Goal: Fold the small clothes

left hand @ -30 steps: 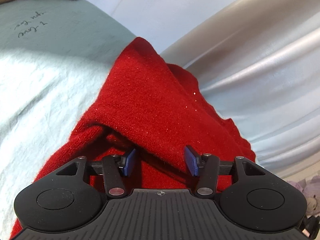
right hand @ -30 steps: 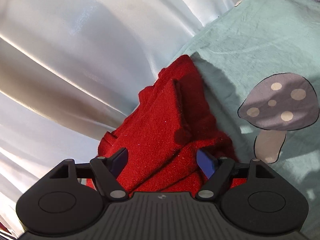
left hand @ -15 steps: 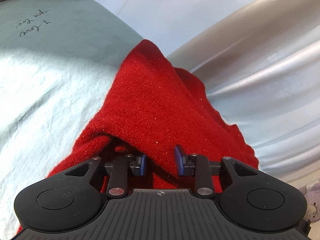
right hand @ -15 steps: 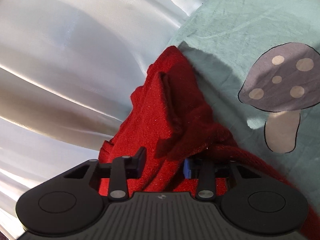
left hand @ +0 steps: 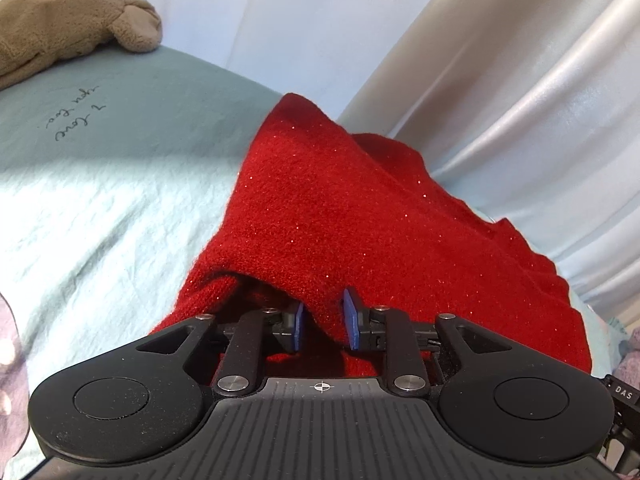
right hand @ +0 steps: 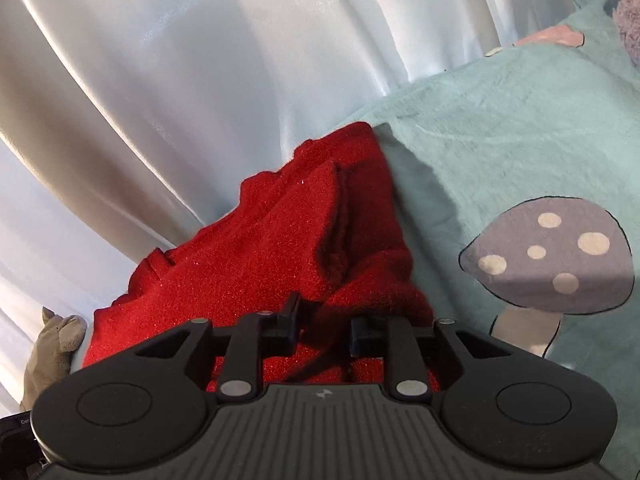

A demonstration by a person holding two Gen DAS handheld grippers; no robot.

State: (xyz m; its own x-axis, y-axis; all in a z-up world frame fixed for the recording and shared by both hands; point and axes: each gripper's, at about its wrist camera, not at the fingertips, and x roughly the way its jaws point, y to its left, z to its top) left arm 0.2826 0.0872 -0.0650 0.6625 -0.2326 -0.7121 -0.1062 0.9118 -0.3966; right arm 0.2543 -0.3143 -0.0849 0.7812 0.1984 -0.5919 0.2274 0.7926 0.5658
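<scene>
**Two grippers pinch a red knit on the bed**

A red knitted garment (left hand: 360, 216) lay bunched near the edge of a pale green bedsheet (left hand: 100, 208), just beside folds of silvery curtain (left hand: 540, 100). The left gripper (left hand: 325, 322) had just closed its blue pads on a fold of the red cloth at one end, the fabric gathered between them. At the other end the right gripper (right hand: 323, 330) had likewise drawn its jaws together on a ridge of the same garment. A grey mushroom print (right hand: 548, 256) marked the sheet nearby, and a tan plush toy (left hand: 72, 36) rested at the far side of the bed.
</scene>
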